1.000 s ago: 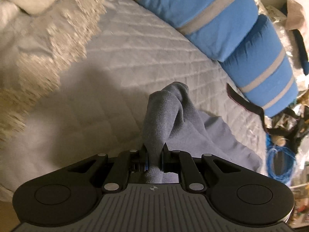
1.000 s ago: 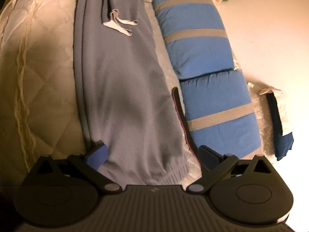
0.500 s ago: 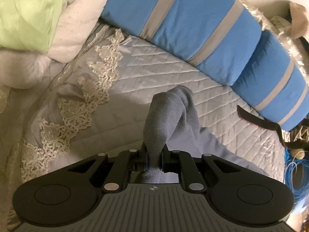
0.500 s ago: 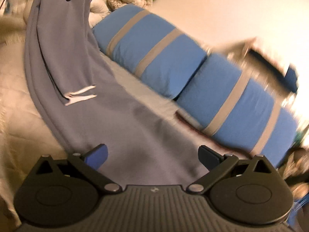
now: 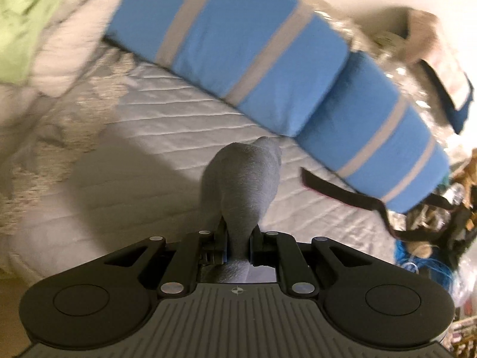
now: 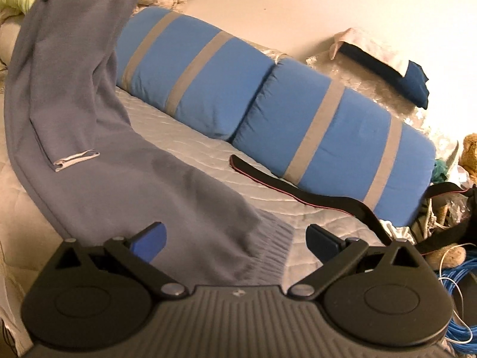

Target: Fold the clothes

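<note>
Grey fleece fills my left gripper [image 5: 238, 240]; its jaws are clamped tight on a bunched fold of the grey sweatpants [image 5: 243, 191], which rise as a rounded hump just ahead of the fingers, above the white quilted bedspread [image 5: 167, 137]; my right gripper [image 6: 235, 240] stands wide apart, holding nothing, its blue pads [image 6: 152, 238] either side of the ribbed ankle cuff [image 6: 268, 253]. From the right wrist view the sweatpants [image 6: 89, 113] stretch from that cuff diagonally up to the top left, where the far end is lifted off the bed; a white drawstring [image 6: 74, 159] lies across the cloth. Two blue cushions with grey stripes [image 6: 268, 107] lie along the far edge of the bedspread; a black strap [image 6: 298, 191] lies just in front of them; blue cable [image 6: 456, 292] is coiled at the right.
</note>
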`<state>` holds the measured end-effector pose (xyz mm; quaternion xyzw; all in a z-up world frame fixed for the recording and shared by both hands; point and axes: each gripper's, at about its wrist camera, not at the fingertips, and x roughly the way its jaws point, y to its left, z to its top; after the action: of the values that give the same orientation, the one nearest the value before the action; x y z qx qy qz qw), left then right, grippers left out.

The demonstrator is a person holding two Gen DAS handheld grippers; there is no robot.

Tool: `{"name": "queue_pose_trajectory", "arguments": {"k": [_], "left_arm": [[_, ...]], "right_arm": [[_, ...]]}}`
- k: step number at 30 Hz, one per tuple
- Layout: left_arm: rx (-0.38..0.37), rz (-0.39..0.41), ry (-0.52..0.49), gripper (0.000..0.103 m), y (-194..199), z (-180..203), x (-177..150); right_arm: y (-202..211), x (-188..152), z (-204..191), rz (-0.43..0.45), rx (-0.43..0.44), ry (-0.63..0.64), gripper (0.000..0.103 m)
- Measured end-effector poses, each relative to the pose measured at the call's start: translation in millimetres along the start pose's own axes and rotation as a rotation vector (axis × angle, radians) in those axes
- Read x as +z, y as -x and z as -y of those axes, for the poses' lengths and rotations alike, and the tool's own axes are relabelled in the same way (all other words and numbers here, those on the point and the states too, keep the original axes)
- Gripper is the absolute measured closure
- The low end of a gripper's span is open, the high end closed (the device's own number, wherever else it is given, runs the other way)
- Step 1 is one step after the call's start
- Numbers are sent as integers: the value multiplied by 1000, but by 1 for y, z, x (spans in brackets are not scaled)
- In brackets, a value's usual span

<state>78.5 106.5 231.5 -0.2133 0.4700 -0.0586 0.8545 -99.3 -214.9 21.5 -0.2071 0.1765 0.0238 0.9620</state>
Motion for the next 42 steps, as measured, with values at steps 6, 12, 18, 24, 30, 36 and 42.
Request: {"name": "queue_pose_trajectory", "arguments": {"k": [6,12,18,24,30,36,42], "left_arm": [[-60,-23,-25,91,-21,56,-25],[-90,-86,-90,91,-56,103,-52],[-80,-151,-188,91,-103,143,-82],[-67,-235,-232,91,-149,164,-109],[-61,-297,-291,90,-186,185,-129],[-212,-387,-355,71,-201,203,-136],[-311,-297,-410,58,-180,189,-122]], "right_arm": [[9,-5,13,11,-32,-3,0],[9,-11,26,0,-45,-50,0],[4,-17,37,-20,-33,-94,0],[-2,-24,45,-31,-18,-132,0],[-8,-32,56,-46,-14,-182,0],[-13,-36,68,-56,8,-261,0],[-8,-36,74,-5,68,-330,0]]}}
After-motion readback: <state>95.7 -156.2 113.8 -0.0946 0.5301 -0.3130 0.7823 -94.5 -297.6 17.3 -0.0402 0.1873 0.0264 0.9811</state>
